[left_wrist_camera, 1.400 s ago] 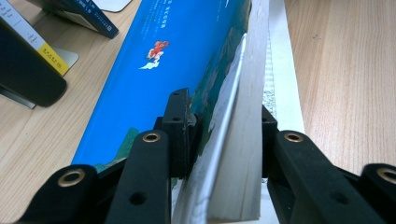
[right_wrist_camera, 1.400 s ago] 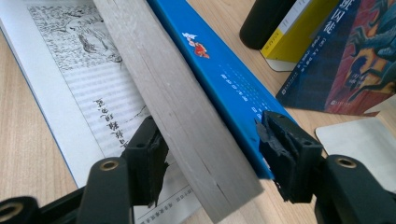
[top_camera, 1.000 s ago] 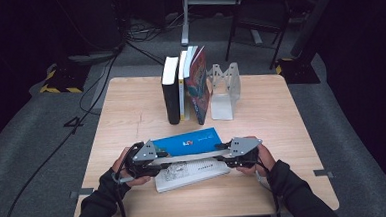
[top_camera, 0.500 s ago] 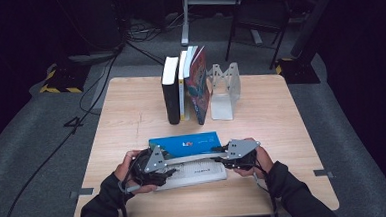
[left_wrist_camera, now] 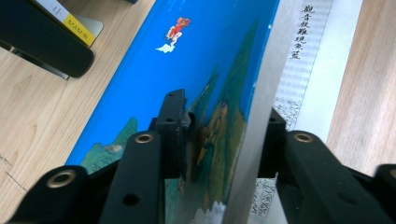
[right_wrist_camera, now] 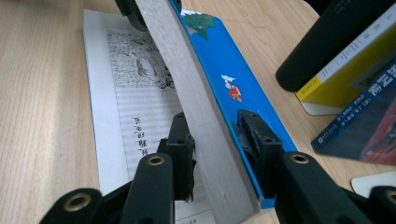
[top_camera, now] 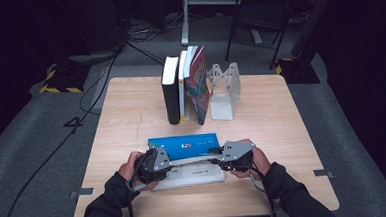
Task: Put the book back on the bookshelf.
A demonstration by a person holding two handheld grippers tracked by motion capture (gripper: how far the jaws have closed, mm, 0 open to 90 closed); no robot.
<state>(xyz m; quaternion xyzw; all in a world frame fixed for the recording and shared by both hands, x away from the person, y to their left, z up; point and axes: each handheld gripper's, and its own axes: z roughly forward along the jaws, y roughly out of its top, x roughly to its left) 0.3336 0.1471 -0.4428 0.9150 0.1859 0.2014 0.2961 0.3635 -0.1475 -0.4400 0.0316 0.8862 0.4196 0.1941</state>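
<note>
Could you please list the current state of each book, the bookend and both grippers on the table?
Blue book: closed, tilted on edge, held at both ends.
White book: flat on the table.
Three standing books: upright in a row.
Bookend: upright, apart from them.
Left gripper: shut on the blue book.
Right gripper: shut on the blue book.

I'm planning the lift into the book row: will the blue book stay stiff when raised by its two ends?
Probably stiff: the blue book has a thick page block and spans straight between the left gripper and right gripper. Its glossy cover might slip. Tilted on edge, it could topple onto the white book.
</note>
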